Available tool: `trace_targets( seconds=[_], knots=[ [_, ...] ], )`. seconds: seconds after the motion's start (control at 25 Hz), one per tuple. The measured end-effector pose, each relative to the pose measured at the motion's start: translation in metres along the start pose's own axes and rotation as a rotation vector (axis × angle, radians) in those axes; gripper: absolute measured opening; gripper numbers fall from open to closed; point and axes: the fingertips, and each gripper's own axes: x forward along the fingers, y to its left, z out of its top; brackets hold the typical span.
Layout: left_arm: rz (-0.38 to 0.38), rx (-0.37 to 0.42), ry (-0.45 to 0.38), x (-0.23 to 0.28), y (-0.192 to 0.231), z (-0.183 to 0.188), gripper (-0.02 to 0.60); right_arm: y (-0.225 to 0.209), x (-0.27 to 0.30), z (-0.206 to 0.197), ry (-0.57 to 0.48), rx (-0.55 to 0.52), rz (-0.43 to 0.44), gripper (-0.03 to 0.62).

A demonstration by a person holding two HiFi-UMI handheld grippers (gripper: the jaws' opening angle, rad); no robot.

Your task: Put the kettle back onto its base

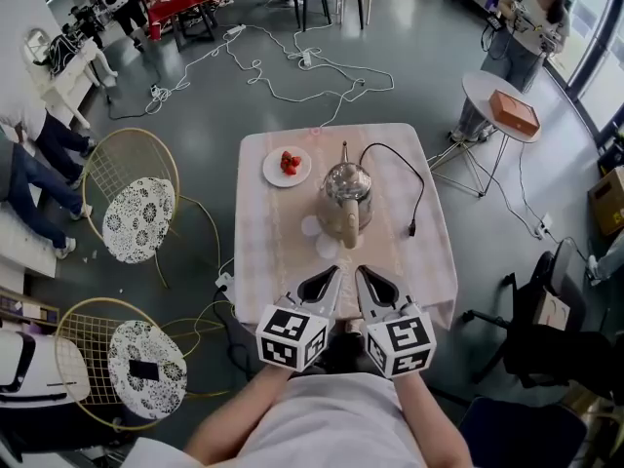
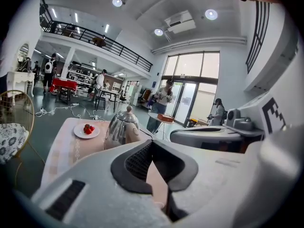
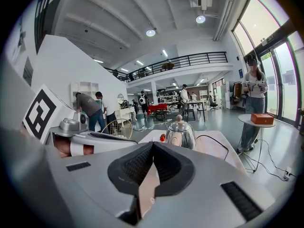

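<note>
A shiny steel kettle (image 1: 346, 198) with a beige handle stands upright in the middle of the table (image 1: 263, 261), handle toward me. It also shows in the left gripper view, kettle (image 2: 121, 127), and the right gripper view, kettle (image 3: 181, 133). A black cord (image 1: 405, 169) loops out from under the kettle to a loose plug; the base itself is hidden beneath it. My left gripper (image 1: 330, 273) (image 2: 152, 141) and right gripper (image 1: 363, 273) (image 3: 152, 144) hover side by side over the table's near edge, short of the kettle. Both are shut and empty.
A white plate of strawberries (image 1: 287, 165) sits at the table's far left. Two pale round coasters (image 1: 320, 237) lie just in front of the kettle. Wire chairs (image 1: 132, 198) stand to the left, a small round side table (image 1: 502, 100) far right, cables on the floor.
</note>
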Motion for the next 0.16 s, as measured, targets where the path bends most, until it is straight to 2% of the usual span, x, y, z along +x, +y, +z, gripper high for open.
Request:
trace_targets(
  seconds=[0.16],
  knots=[
    [0.001, 0.002, 0.005, -0.0013, -0.0003, -0.0025, 0.006, 0.0021, -0.0012, -0.0016, 0.004, 0.002, 0.003, 0.005]
  ],
)
